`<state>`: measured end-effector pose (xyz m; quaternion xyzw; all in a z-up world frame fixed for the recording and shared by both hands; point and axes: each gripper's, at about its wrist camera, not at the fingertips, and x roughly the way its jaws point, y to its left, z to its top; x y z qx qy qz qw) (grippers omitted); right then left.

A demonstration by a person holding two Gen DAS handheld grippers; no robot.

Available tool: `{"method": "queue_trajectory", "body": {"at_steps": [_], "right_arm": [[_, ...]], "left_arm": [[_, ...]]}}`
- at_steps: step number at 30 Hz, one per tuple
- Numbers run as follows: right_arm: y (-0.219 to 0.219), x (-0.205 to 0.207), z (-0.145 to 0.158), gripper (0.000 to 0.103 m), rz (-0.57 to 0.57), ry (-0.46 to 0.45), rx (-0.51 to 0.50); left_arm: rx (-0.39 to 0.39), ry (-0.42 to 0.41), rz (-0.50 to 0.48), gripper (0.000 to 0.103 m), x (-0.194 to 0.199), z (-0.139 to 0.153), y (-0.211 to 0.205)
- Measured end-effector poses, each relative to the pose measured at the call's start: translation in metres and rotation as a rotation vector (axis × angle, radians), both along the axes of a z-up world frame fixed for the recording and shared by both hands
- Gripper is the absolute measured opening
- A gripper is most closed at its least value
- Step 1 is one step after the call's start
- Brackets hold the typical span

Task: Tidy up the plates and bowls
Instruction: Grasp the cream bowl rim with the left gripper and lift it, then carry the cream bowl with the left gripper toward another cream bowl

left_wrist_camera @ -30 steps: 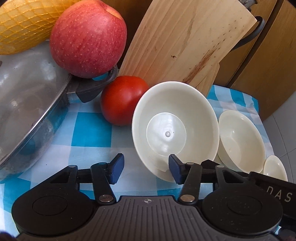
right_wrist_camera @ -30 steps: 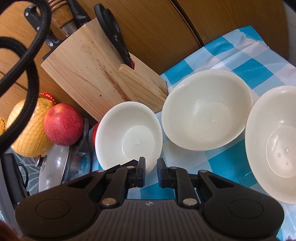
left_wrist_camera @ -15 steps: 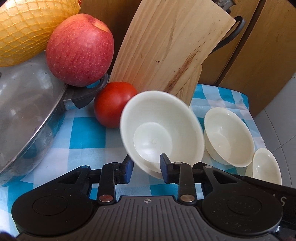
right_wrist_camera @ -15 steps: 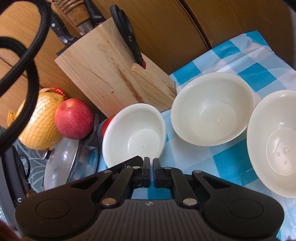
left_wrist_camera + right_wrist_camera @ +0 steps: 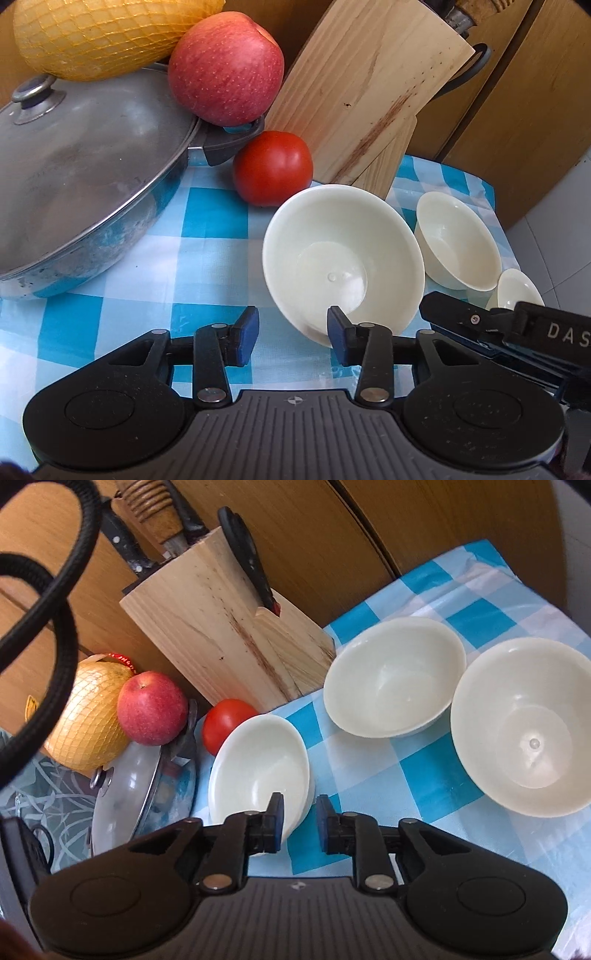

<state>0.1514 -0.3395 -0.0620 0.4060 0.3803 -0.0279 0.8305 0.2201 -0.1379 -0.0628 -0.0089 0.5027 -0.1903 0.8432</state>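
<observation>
While both grippers' fingers are standing apart, empty, the left gripper [image 5: 291,334] is risking nudging the nearest bowl [image 5: 343,254] — toward the tomato [image 5: 272,167].

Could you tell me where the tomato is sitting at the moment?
The tomato sits on the checked cloth at the foot of the wooden knife block, between the lidded pan and the nearest white bowl.

Daylight is bright and even around me. My left view is sharp; the pot lid [image 5: 85,155] shows dull glare. Both views bow hard at the edges, with dark corners. Soft shadows sit under the bowls [image 5: 393,675].
</observation>
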Motion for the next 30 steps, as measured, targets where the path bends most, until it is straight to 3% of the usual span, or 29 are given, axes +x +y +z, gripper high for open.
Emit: {"method": "queue_trajectory", "body": {"at_steps": [5, 7, 8, 9, 12, 18, 23, 28, 30], "right_arm": [[0.005, 0.019, -0.01, 0.025, 0.019, 0.015, -0.054], [0.008, 0.026, -0.015, 0.022, 0.044, 0.036, -0.053], [0.009, 0.028, -0.017, 0.011, 0.056, 0.038, -0.05], [0.011, 0.03, -0.016, 0.009, 0.069, 0.04, -0.055], [0.019, 0.025, -0.008, 0.009, 0.099, 0.041, -0.098], [0.015, -0.009, 0.004, 0.01, 0.11, 0.059, -0.055], [0.02, -0.042, 0.006, 0.011, 0.103, 0.066, -0.063], [0.025, -0.055, -0.001, 0.013, 0.097, 0.1, -0.085], [0.023, -0.061, 0.001, 0.014, 0.084, 0.091, -0.096]], "left_arm": [[-0.008, 0.004, 0.04, 0.058, 0.013, -0.008, -0.001], [-0.011, 0.022, 0.04, 0.054, 0.019, -0.015, -0.005], [-0.011, 0.025, 0.034, 0.051, 0.021, -0.018, -0.006], [-0.001, 0.033, 0.021, 0.04, 0.022, -0.021, -0.009], [0.035, 0.015, -0.01, 0.038, 0.017, -0.019, -0.013], [-0.019, 0.029, -0.043, 0.038, -0.002, -0.003, -0.006], [0.006, 0.033, -0.099, 0.038, -0.033, 0.002, -0.008], [0.071, 0.025, -0.092, 0.047, -0.044, -0.008, -0.007], [0.058, 0.027, -0.079, 0.049, -0.041, -0.006, -0.002]]}}
